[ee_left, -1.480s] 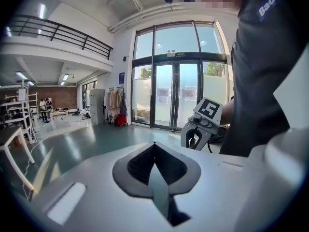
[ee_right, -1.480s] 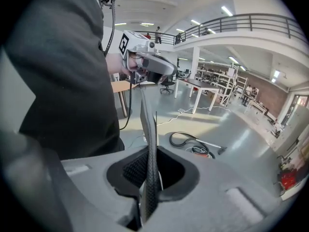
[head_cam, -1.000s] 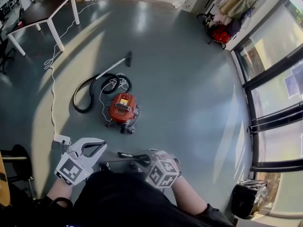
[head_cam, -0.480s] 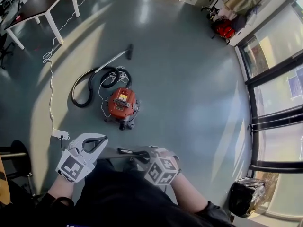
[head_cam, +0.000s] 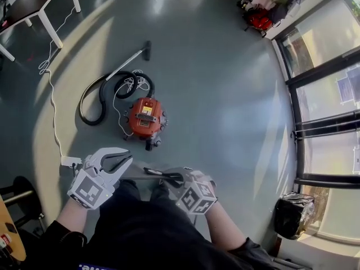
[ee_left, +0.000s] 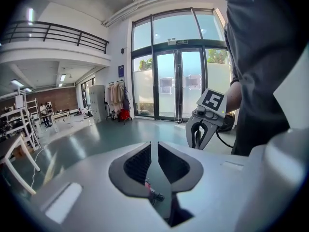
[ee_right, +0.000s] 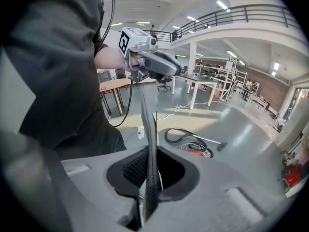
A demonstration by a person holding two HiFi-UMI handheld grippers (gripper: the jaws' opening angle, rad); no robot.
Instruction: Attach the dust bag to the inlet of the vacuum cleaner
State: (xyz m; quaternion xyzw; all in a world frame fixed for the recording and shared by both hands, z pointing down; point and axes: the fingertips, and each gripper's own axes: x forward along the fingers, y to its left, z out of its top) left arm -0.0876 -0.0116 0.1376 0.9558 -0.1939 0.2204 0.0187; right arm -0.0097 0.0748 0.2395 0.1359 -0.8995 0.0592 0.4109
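The red vacuum cleaner [head_cam: 145, 118] stands on the floor ahead of me, its black hose [head_cam: 93, 97] and wand [head_cam: 126, 66] lying to its left. It also shows small in the right gripper view [ee_right: 197, 152]. A flat dark dust bag [head_cam: 143, 176] is stretched edge-on between my two grippers. My right gripper [head_cam: 175, 179] is shut on one end of the bag [ee_right: 148, 144]. The bag's far end reaches my left gripper [head_cam: 118, 163], whose jaws are opening. In the left gripper view nothing lies between that gripper's [ee_left: 154, 146] pads.
A white power strip [head_cam: 71, 162] with its cable lies at the left. A table [head_cam: 34, 10] stands at the far left, a black bin bag [head_cam: 295, 215] at the right by the glass doors [head_cam: 326, 94]. A stool [head_cam: 22, 190] is beside me.
The vacuum cleaner now lies closer to my grippers. Both grippers have shifted a little with the bag. The left gripper's jaws have parted.
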